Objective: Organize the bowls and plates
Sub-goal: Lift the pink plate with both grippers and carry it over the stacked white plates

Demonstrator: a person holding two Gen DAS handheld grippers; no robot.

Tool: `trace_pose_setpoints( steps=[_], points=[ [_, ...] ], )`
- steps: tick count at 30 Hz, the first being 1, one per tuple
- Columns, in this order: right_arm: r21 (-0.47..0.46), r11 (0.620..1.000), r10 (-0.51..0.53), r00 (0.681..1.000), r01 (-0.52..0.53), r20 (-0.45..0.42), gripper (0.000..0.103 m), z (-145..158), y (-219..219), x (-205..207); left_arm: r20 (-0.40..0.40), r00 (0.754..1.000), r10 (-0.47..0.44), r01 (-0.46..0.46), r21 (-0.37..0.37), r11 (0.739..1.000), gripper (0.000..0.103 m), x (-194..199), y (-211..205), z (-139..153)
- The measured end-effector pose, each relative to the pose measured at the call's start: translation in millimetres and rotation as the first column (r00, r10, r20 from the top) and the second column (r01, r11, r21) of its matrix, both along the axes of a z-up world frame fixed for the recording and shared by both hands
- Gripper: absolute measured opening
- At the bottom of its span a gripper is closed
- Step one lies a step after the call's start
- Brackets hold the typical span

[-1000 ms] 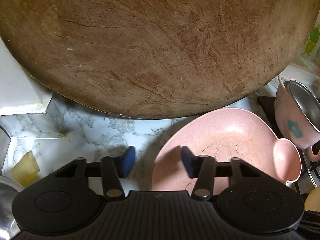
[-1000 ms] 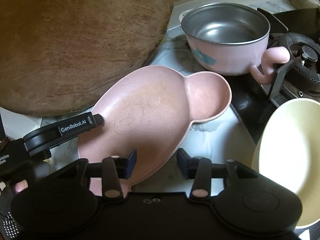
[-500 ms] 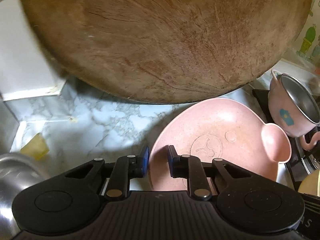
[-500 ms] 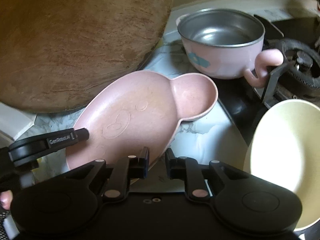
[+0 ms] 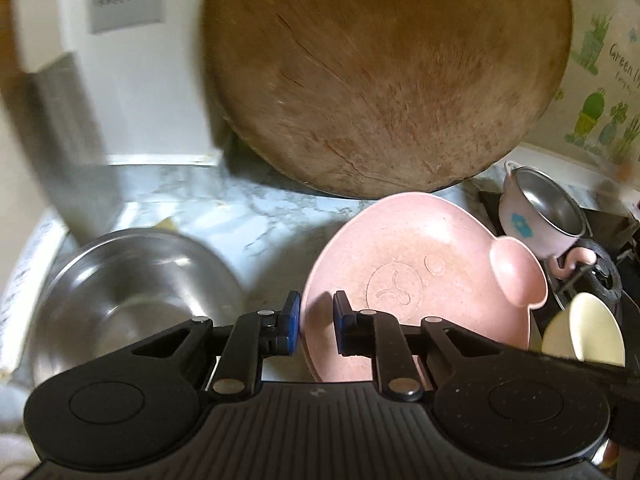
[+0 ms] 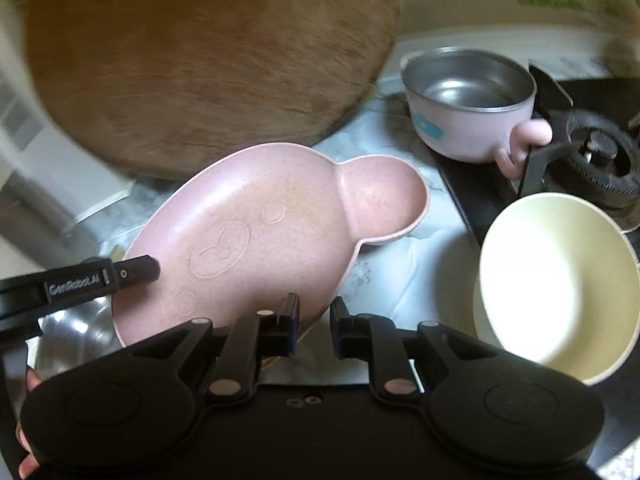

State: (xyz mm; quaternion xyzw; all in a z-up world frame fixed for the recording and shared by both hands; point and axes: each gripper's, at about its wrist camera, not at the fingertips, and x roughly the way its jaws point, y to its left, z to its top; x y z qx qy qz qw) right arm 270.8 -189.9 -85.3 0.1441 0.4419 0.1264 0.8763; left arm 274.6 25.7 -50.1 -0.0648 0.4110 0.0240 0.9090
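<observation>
A pink bear-shaped plate (image 5: 416,264) with an ear-shaped side cup is held off the marble counter, tilted. My left gripper (image 5: 316,320) is shut on its left rim; one finger reaches over the plate in the right wrist view (image 6: 136,270). My right gripper (image 6: 314,320) is shut on the plate's near rim (image 6: 256,240). A steel bowl (image 5: 128,292) sits below left of the plate and also shows in the right wrist view (image 6: 76,336). A cream bowl (image 6: 556,280) stands to the right. A pink steel-lined mug (image 6: 472,108) sits by the stove.
A large round wooden board (image 5: 384,76) leans against the wall behind the plate. A black gas burner (image 6: 600,152) is at the right. A white appliance (image 5: 100,60) stands at the back left. The counter (image 5: 240,216) is marble.
Both grippers closed on the pink plate's rim, then lifted it and pulled back from the wooden board. The steel bowl has come into view below the plate.
</observation>
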Motion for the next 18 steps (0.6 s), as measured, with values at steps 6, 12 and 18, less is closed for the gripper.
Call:
trace_pose_setpoints(
  steps=[6, 12, 18],
  points=[
    [-0.014, 0.994, 0.111, 0.992, -0.110, 0.055, 0.017, 29, 15, -37, 0.024, 0.997, 0.072, -0.072, -0.010, 0.997, 0.016, -67, 24, 19],
    [-0.027, 0.969, 0.248, 0.965, -0.247, 0.087, 0.017, 45, 49, -71, 0.037, 0.980, 0.198, -0.197, -0.030, 0.980, 0.016, -132, 57, 31],
    [-0.030, 0.929, 0.369, 0.923, -0.368, 0.106, 0.017, 53, 96, -104, 0.044, 0.952, 0.303, -0.301, -0.046, 0.952, 0.016, -192, 94, 37]
  ],
)
